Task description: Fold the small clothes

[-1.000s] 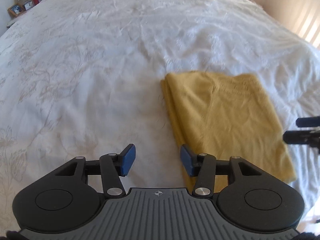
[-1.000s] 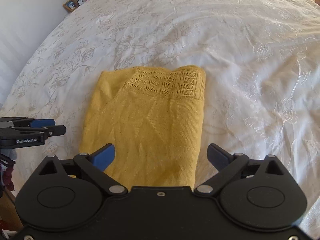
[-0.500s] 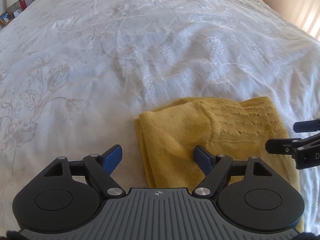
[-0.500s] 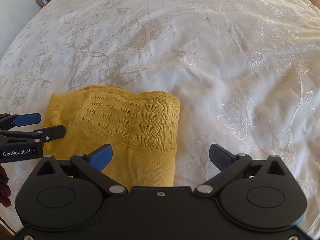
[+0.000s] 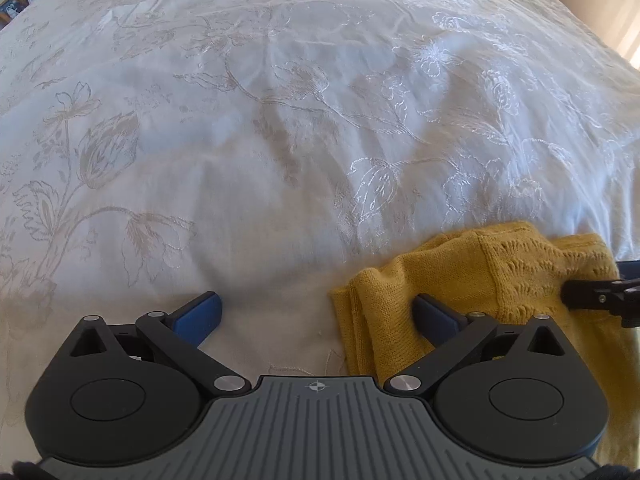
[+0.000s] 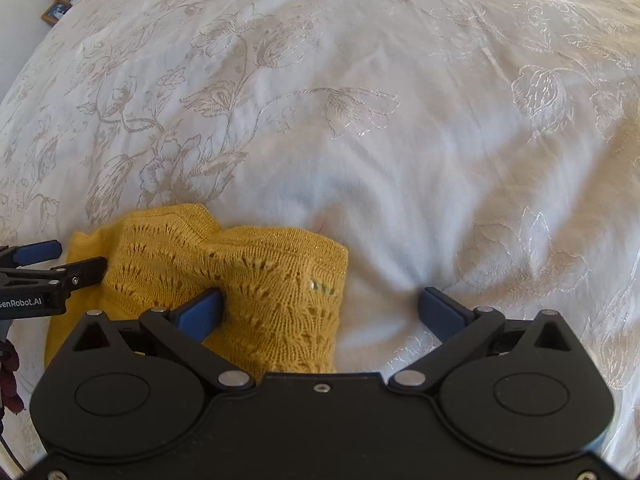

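Note:
A mustard-yellow knit garment (image 5: 480, 276) lies folded on the white bed, its lacy band (image 6: 256, 264) at the far end. My left gripper (image 5: 316, 314) is open wide and low over the garment's far left corner, with its right finger (image 5: 436, 316) pressed on the knit and its left finger on the bedspread. My right gripper (image 6: 320, 310) is open wide over the far right corner, with its left finger (image 6: 200, 312) on the knit and its right finger on the bedspread. The near part of the garment is hidden under both grippers.
The embroidered white bedspread (image 5: 280, 120) stretches far ahead of both grippers. A nightstand with a lamp and a picture frame (image 6: 60, 10) stands at the far left of the bed. A dark red thing (image 6: 10, 380) shows at the left edge of the right wrist view.
Both grippers have moved forward along the garment from its near end to its far end and have come down low. The left jaws have opened wider. The garment's far edge has bunched up slightly.

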A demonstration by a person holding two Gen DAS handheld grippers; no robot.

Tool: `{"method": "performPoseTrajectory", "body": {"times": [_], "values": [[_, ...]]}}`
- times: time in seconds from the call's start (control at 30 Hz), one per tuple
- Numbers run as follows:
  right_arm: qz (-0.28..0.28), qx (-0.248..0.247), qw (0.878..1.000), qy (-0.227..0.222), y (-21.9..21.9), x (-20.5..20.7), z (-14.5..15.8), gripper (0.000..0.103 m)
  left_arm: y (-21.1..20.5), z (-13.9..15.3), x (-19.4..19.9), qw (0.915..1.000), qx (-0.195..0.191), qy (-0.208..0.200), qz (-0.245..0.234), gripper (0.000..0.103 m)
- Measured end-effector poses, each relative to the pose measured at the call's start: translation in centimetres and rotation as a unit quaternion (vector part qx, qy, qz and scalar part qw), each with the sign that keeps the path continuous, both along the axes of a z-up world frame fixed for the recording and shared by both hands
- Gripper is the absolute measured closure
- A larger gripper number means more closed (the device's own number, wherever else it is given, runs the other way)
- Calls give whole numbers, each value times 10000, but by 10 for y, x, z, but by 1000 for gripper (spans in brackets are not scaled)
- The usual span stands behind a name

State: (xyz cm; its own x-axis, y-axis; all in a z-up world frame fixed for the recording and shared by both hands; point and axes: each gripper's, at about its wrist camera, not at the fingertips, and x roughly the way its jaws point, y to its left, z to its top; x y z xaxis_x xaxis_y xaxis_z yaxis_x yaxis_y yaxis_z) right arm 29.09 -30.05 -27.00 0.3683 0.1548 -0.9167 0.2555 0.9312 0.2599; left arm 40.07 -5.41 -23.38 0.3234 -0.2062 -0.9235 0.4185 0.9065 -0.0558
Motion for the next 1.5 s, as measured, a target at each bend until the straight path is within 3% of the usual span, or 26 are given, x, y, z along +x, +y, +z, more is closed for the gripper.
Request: {"method": "performPoseTrajectory", "body": {"times": [0.1,0.2,0.3,0.4,0.5,0.6,0.93,1.23,1.5], "values": [[-57,29,10000,-66,-2,-4,5,0,1,17,-1,9998,-61,-145,72,1],[-241,98,9994,-242,-5,-16,16,0,1,38,-8,9990,-372,-206,116,1],[-452,135,9981,-404,-10,-32,30,0,-14,47,-19,9980,-580,-218,-77,1],[-585,160,9970,-478,-12,-47,41,0,-30,39,-28,9982,-486,-164,-305,1],[-633,96,9963,-573,-13,-63,54,0,-37,12,-27,9990,28,-75,-447,0],[-603,-15,9959,-666,-7,-72,68,0,-25,3,-20,9992,-259,238,-189,0],[-327,-401,9930,-1064,28,-110,100,0,7,78,-65,9967,-725,-304,-222,1],[-104,-487,9872,-1516,66,-147,125,1,24,116,-114,9939,-988,-498,-43,2],[54,-625,9816,-1803,83,-177,140,1,31,140,-149,9936,-312,-977,483,3]]}}
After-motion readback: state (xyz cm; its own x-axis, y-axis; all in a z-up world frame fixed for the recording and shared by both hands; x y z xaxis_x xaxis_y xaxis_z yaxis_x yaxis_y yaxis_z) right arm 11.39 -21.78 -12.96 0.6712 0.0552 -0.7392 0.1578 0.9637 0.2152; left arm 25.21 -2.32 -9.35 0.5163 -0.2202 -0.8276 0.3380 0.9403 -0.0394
